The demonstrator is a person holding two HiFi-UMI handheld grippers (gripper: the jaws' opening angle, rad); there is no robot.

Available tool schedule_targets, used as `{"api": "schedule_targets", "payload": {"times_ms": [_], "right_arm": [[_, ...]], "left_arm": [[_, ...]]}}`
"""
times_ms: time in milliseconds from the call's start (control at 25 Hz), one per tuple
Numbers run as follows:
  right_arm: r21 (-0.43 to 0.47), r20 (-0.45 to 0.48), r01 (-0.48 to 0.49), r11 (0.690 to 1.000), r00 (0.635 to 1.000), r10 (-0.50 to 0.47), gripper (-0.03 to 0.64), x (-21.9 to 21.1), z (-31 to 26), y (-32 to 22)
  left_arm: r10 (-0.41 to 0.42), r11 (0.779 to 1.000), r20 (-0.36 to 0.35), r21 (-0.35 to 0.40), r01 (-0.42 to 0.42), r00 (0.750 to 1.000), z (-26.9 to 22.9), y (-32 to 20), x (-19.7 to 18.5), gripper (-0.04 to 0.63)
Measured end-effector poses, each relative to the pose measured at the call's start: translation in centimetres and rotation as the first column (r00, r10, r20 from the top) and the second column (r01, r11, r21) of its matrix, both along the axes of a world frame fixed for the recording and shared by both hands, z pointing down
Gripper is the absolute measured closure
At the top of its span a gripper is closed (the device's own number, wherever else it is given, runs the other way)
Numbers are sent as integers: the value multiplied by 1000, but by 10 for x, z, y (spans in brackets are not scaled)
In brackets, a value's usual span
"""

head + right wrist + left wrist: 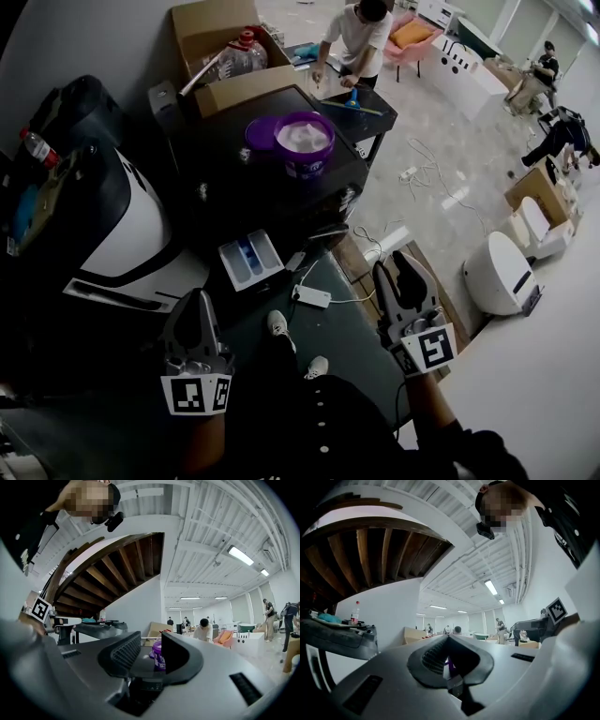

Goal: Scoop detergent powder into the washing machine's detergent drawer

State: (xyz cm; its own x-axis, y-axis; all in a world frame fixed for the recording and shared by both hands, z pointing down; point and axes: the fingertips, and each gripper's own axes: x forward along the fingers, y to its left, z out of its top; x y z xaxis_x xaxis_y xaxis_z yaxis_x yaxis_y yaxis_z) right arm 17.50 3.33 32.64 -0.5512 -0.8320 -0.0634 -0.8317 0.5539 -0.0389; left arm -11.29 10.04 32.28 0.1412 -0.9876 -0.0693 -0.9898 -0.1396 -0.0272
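**A:** What's hard to read?

**B:** The washing machine (225, 187) is so dark that its edges blur. The left gripper view shows only 1 purple sliver of the detergent tub (304, 142).

**A:** And the tongs?

**B:** The left gripper (196, 298) has its tips pressed together, pinching nothing. The right gripper (397, 266) is spread and empty. Both are well short of the tub, which stands open on the machine's top. The detergent drawer (250, 258) juts out nearer to them.

**A:** The room?

**B:** Pale floor (441, 159), a cardboard box (225, 47), and a person (354, 37) bent over a table beyond.

Detergent tub (305, 142) on washing machine (234, 183), detergent drawer (250, 259) before it, cardboard box (225, 52) behind tub
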Motion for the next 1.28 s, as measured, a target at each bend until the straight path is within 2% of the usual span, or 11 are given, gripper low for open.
{"api": "schedule_targets", "payload": {"times_ms": [320,440,680,800,880,960,1040,1120,1200,1280], "right_arm": [[9,-27,-37,999,999,37,480,-18,-10,-69],[6,-47,-22,1000,999,22,480,-28,-12,-95],[31,-205,64,998,977,-56,480,-58,-15,-141],[30,-312,108,994,945,-94,480,-73,-10,-160],[17,-389,165,986,910,-146,480,-83,-6,-173],[-14,-484,241,970,847,-218,479,-92,-2,-185],[-61,-603,339,939,737,-305,479,-101,4,-201],[-112,-728,445,889,572,-378,479,-111,12,-221],[-176,-828,539,823,372,-421,476,-119,23,-243],[-273,-868,608,746,180,-464,467,-127,34,-263]], "left_arm": [[102,994,2,34,-102,995,-6,-97,-9,591],[127,991,-2,35,-127,992,-7,-126,-15,591],[158,987,0,41,-158,987,-16,-166,-38,591],[176,983,4,42,-176,984,-17,-178,-46,591],[178,983,3,36,-178,984,-15,-183,-51,591],[171,985,1,25,-171,985,-12,-184,-54,591],[155,988,2,14,-155,988,-8,-184,-57,591],[130,992,1,1,-130,992,-3,-183,-60,591],[93,996,-4,-19,-93,996,5,-181,-62,591],[50,998,-19,-40,-50,999,12,-178,-59,591]]}}
